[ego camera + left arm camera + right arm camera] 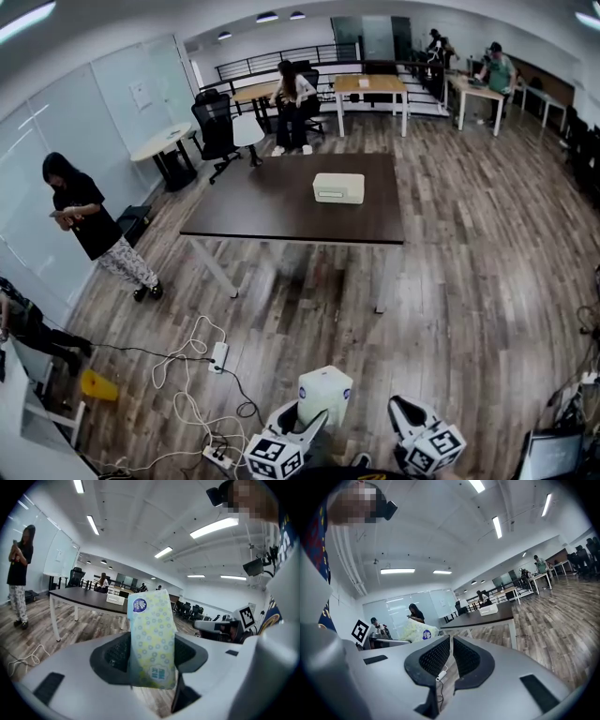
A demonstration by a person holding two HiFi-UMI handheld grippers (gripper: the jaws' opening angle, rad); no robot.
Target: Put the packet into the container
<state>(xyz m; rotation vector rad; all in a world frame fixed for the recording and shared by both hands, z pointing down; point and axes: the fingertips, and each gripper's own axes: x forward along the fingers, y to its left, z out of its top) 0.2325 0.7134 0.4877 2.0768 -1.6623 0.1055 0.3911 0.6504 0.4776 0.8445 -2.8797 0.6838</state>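
Gripping the packet [151,634] upright in its fingers, the left gripper [305,420] needs a steady, level carry to the container [338,187] on the tabletop [272,216]; right gripper [451,645] fingers closed, empty.

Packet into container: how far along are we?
Done: the packet is gripped by the left gripper. In hand: the carry, with the container far ahead on the table. Left: reach the table, put the packet in, release.

Light: bright, from long white ceiling strips [215,527]
Shadow: soft under dark brown table [272,211]
Edges: fisheye-bent, dark
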